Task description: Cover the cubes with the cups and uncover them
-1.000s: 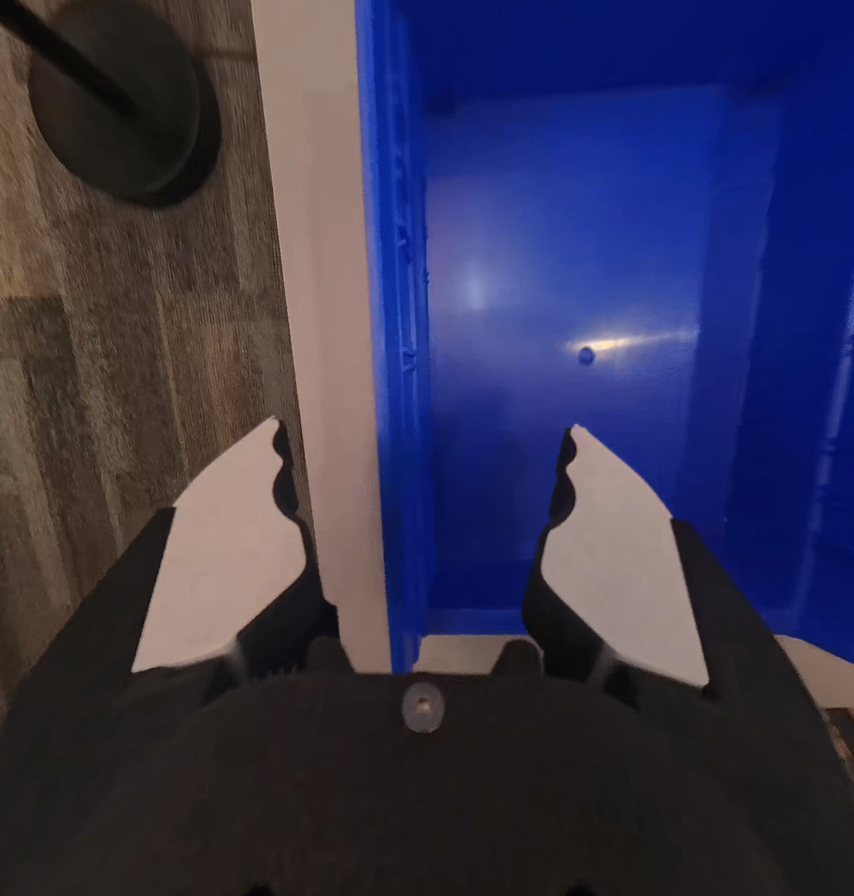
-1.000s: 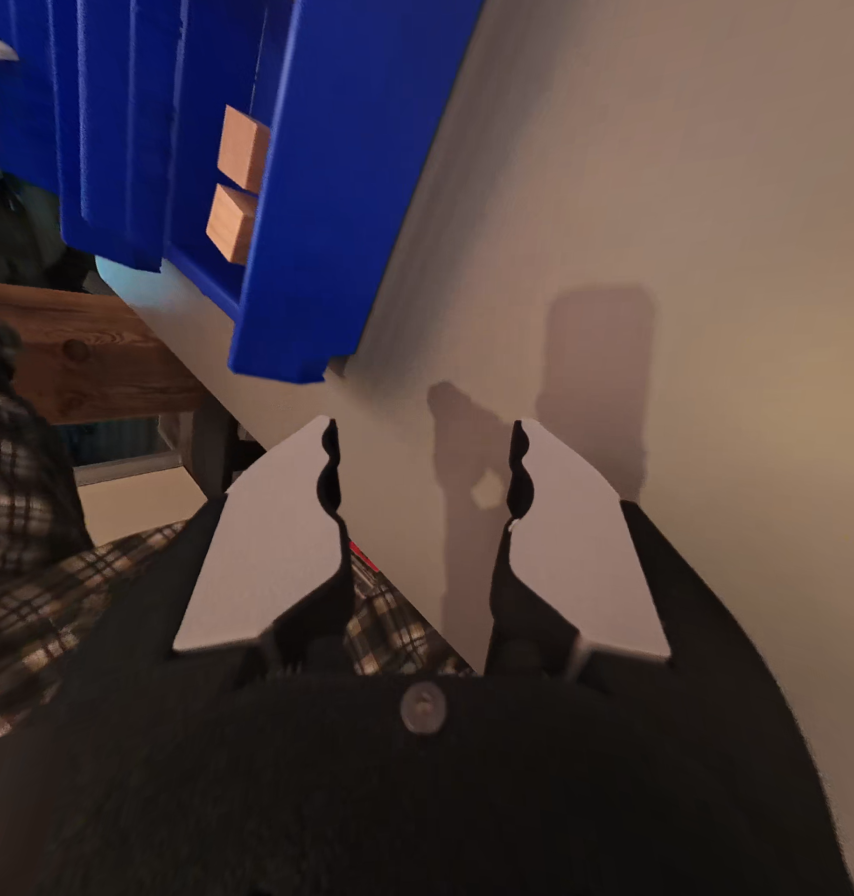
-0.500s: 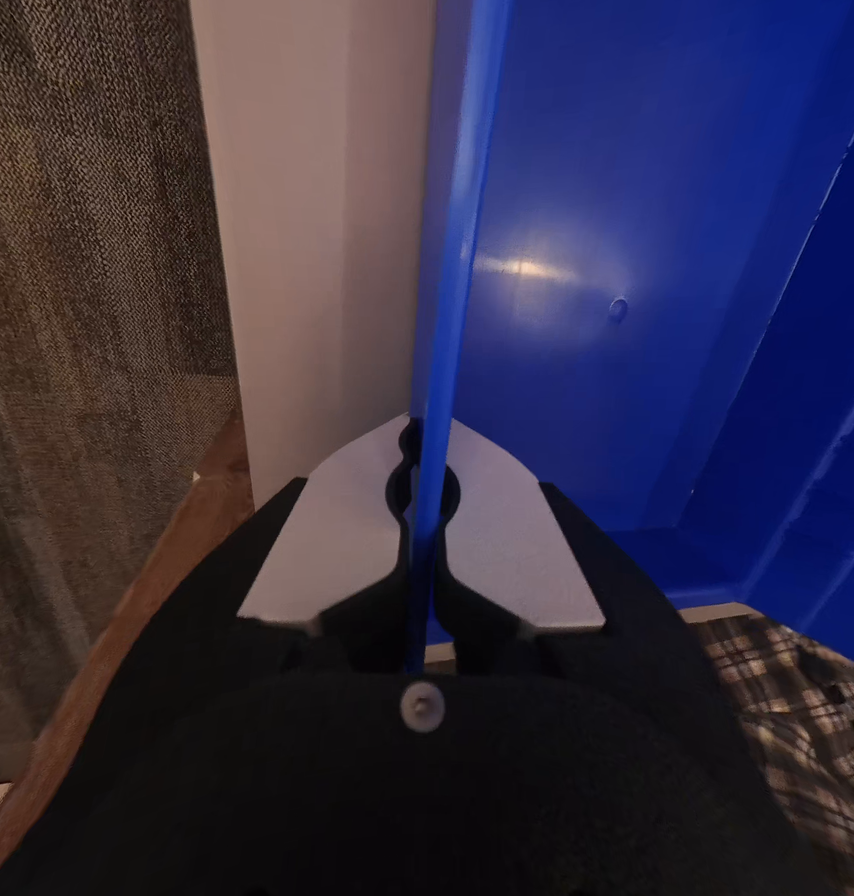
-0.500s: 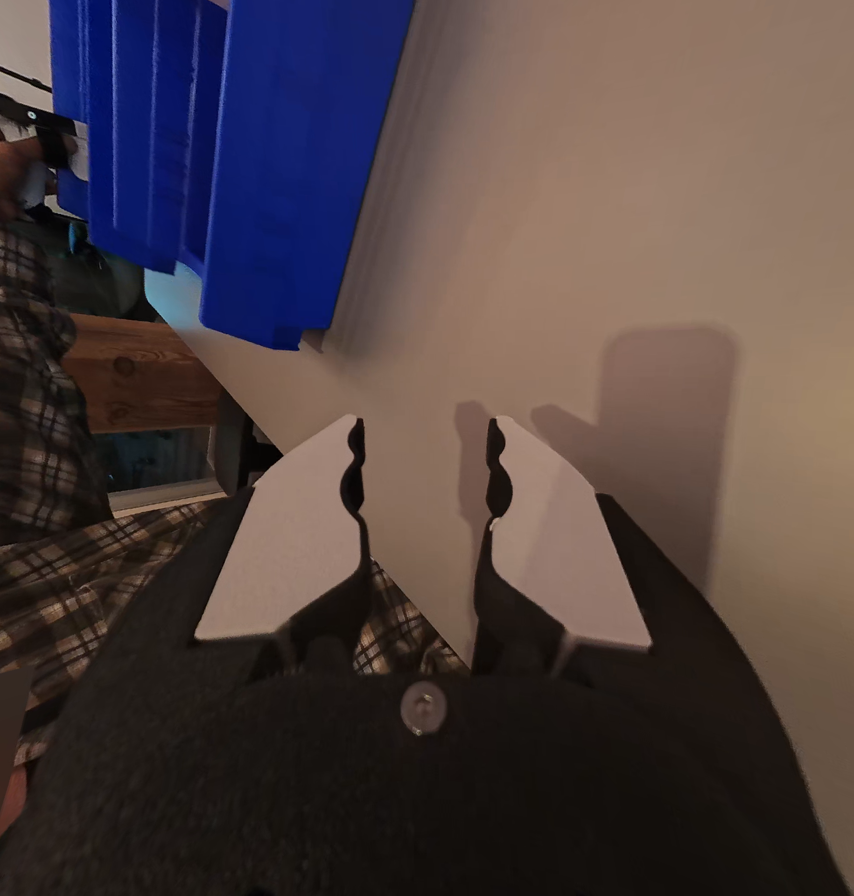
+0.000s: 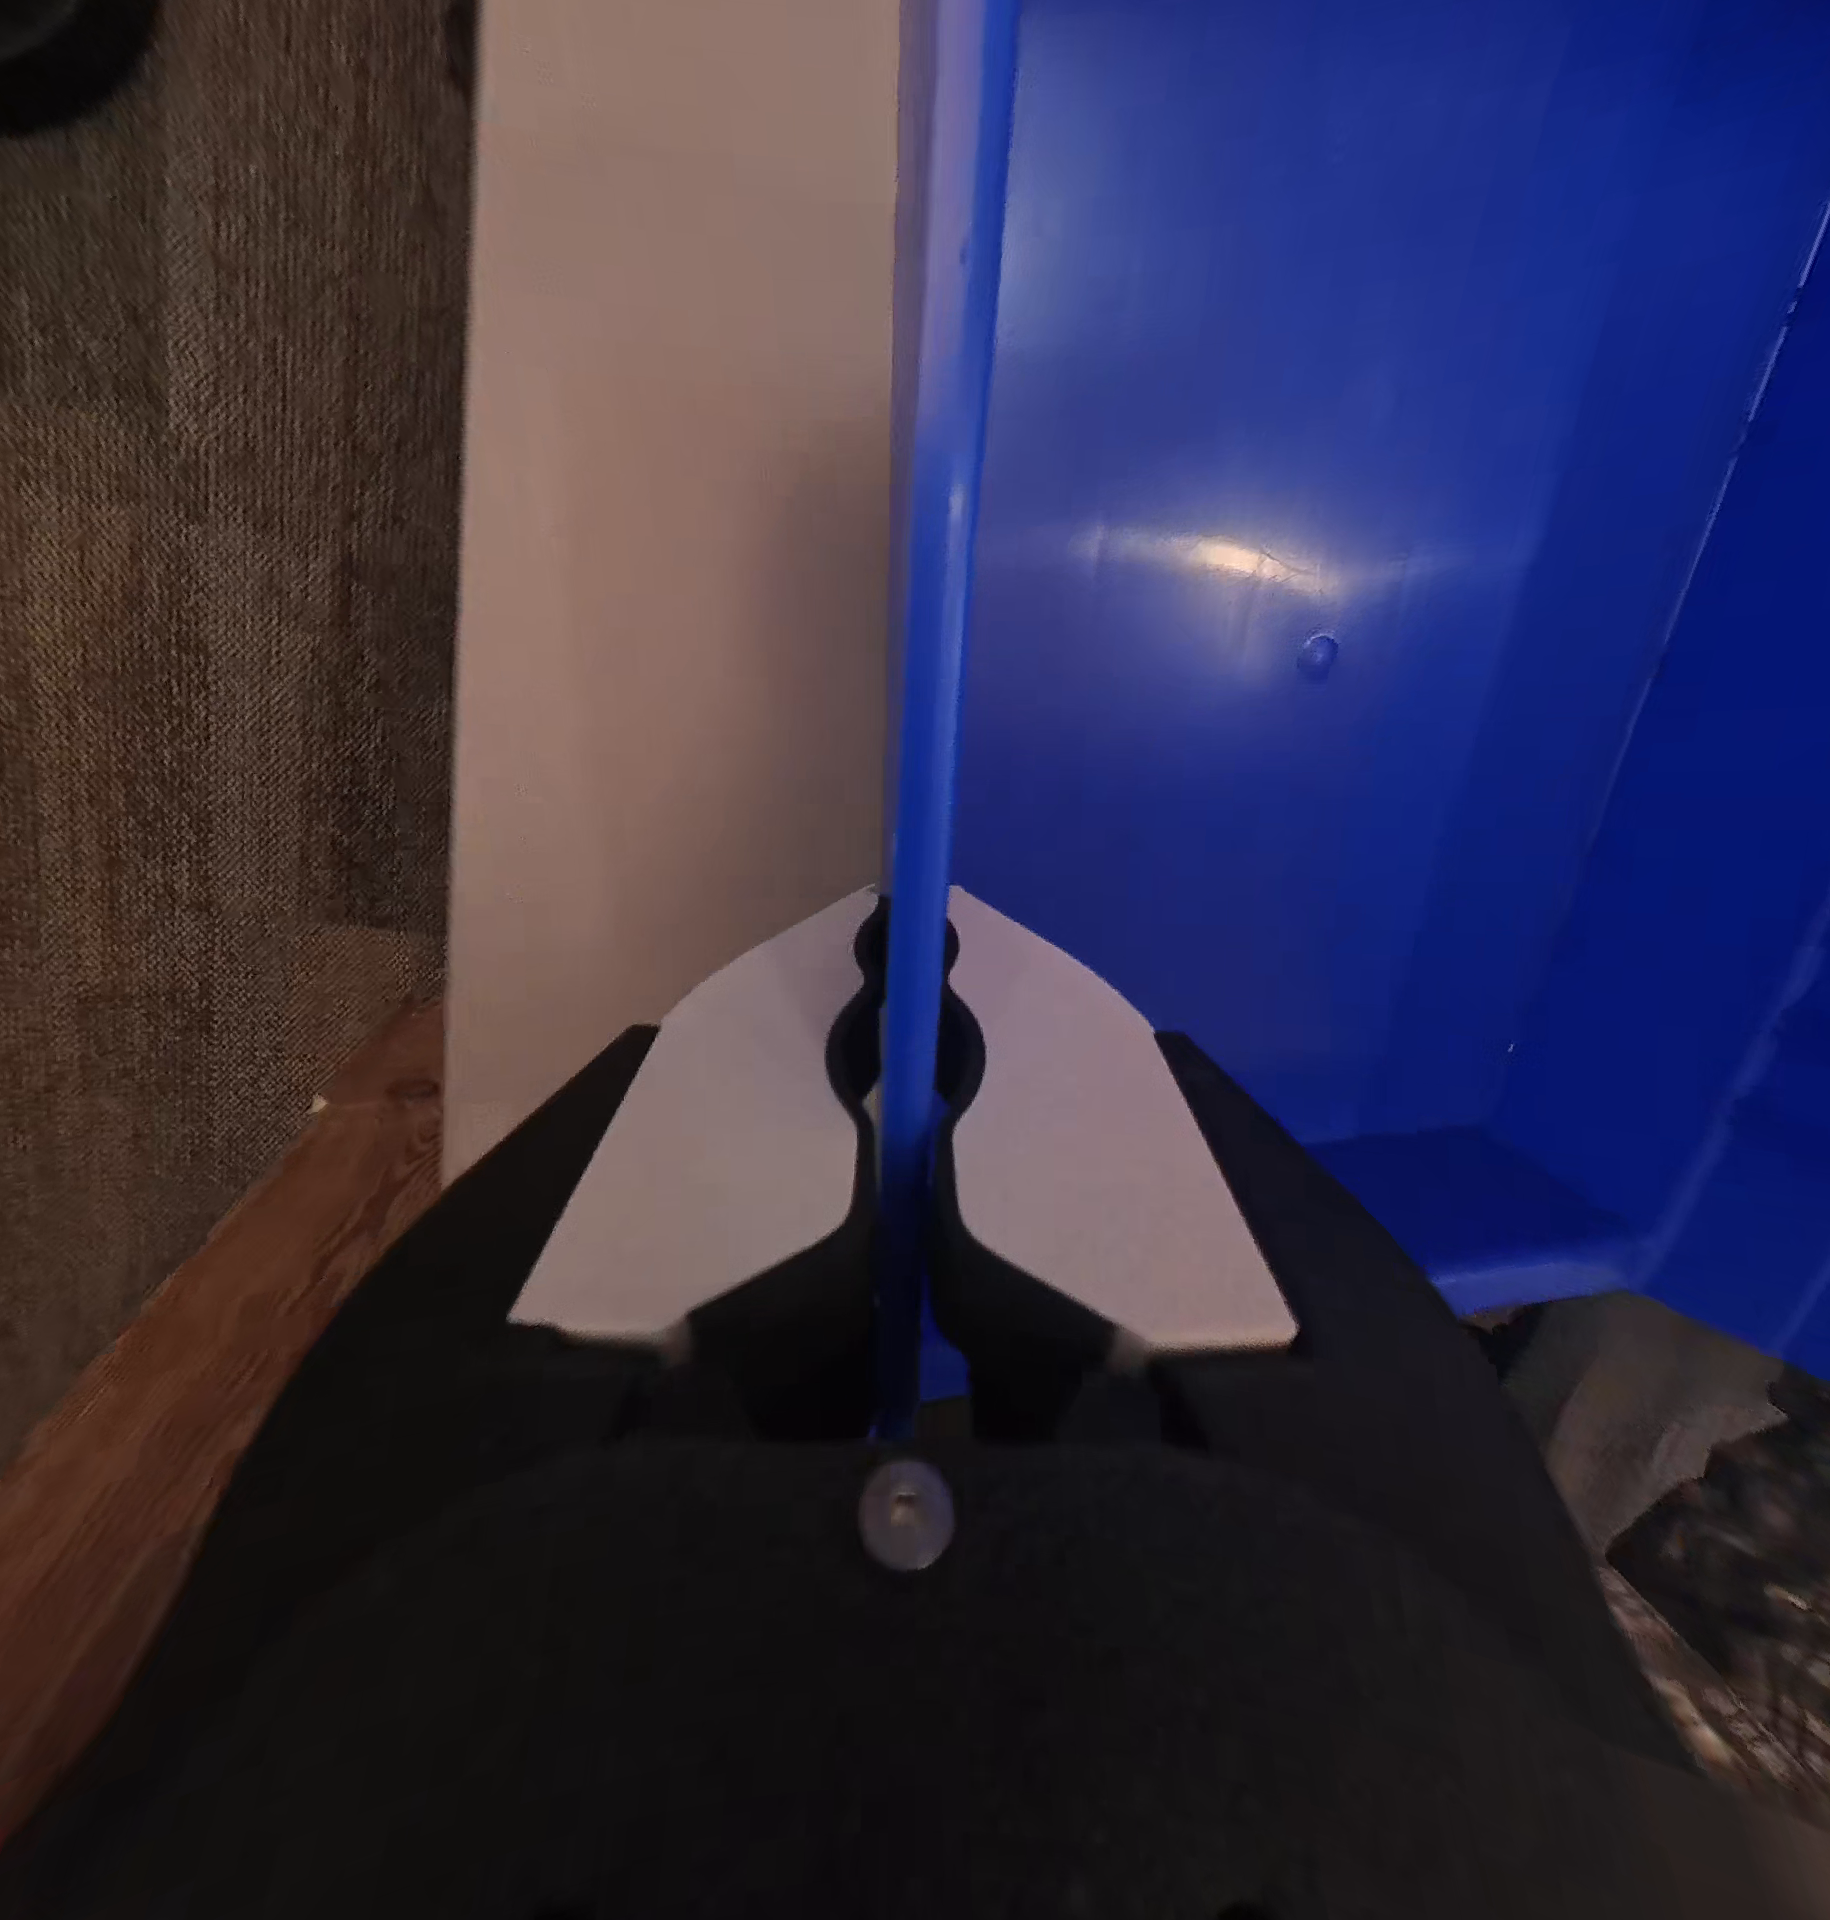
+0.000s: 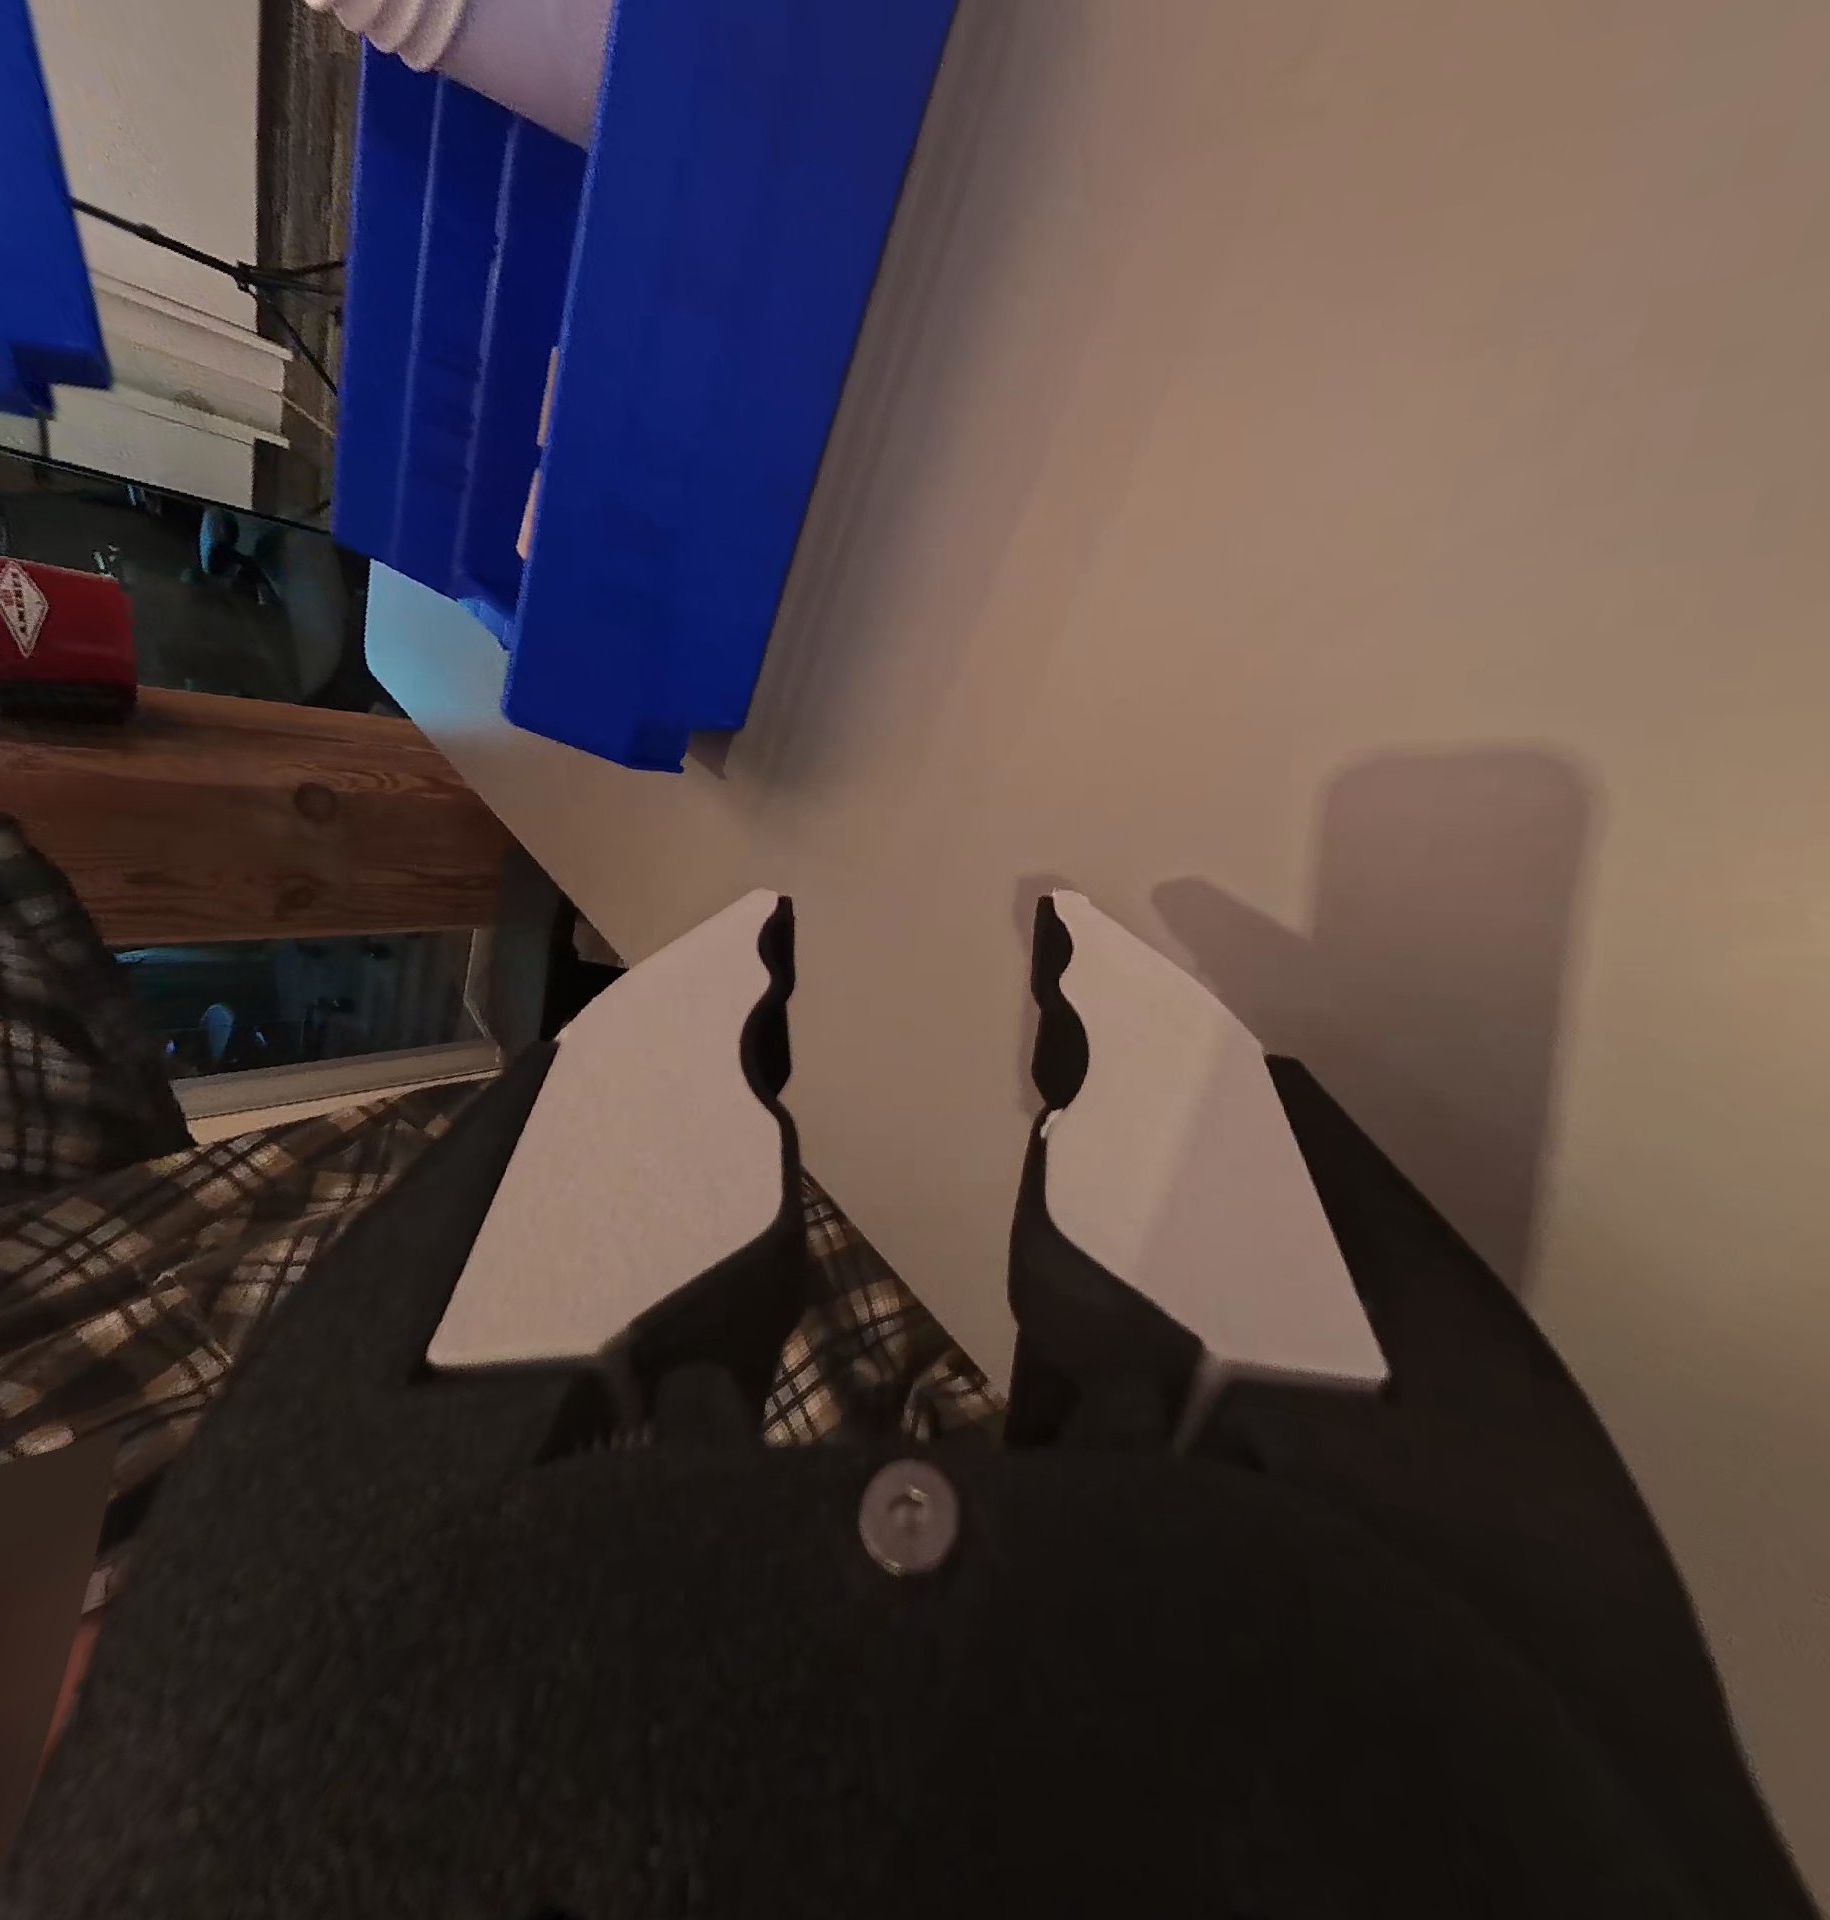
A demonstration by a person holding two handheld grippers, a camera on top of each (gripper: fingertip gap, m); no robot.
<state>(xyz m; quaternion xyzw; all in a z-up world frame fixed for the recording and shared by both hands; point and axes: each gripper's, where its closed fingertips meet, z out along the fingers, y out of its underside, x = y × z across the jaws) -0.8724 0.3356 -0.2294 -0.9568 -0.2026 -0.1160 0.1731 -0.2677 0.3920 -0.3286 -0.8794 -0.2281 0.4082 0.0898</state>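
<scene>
Clamping the wall of a blue bin [image 5: 1306,520], the left gripper [image 5: 906,935] has its jaws pressed together on the thin rim, which runs straight ahead from them — still staging, I'd judge, no cup grasped. The right gripper [image 6: 911,925] hangs over the bench [image 6: 1410,416], jaws apart and empty. Up-left of them, a second bin [image 6: 682,364] holds pale cups [image 6: 495,62] lying on their side, rims pointing up-left; next comes reaching in.
</scene>
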